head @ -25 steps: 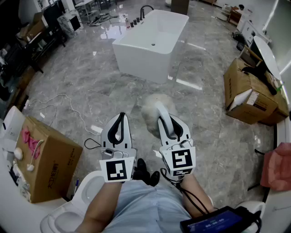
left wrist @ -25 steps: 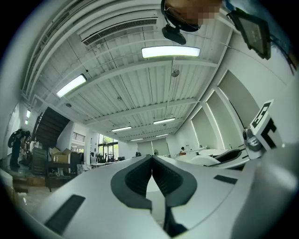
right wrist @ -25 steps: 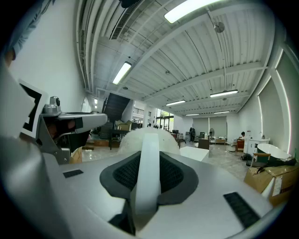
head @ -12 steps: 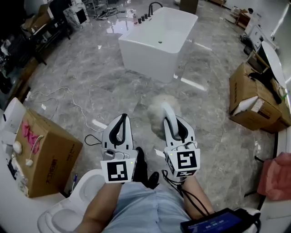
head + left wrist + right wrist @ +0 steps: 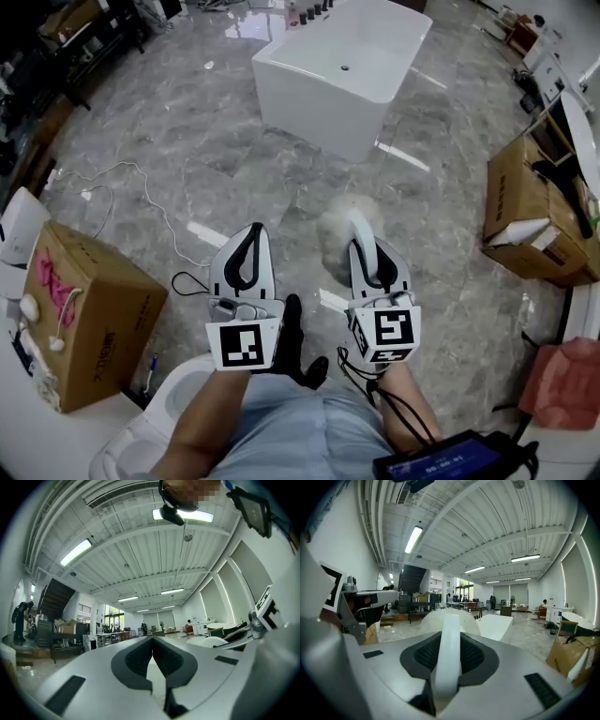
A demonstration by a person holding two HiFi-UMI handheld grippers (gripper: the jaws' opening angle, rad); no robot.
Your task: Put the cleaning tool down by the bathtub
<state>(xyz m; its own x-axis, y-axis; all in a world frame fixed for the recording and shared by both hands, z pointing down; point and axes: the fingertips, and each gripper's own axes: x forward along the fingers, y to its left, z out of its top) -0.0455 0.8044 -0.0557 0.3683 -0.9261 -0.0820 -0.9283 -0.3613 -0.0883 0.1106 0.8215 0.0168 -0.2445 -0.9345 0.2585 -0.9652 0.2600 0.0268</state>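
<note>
The cleaning tool (image 5: 343,231) is a white handle with a fluffy white brush head; its handle (image 5: 447,654) runs up between the pads of my right gripper (image 5: 366,253), which is shut on it, the head (image 5: 449,618) sticking out ahead. My left gripper (image 5: 246,251) is held level beside it, jaws shut with nothing between them (image 5: 152,660). The white freestanding bathtub (image 5: 342,73) stands on the grey marble floor well ahead of both grippers, and shows past the brush head as bathtub (image 5: 499,625) in the right gripper view.
Open cardboard boxes sit at the left (image 5: 80,314) and right (image 5: 539,220). A white cable (image 5: 131,202) snakes over the floor at left. A toilet bowl (image 5: 159,427) is right below me. A pink cloth (image 5: 558,384) lies at the lower right.
The view has advanced toward the bathtub, which now sits higher and closer to the top edge. Both grippers keep their pose, the right still holding the tool.
</note>
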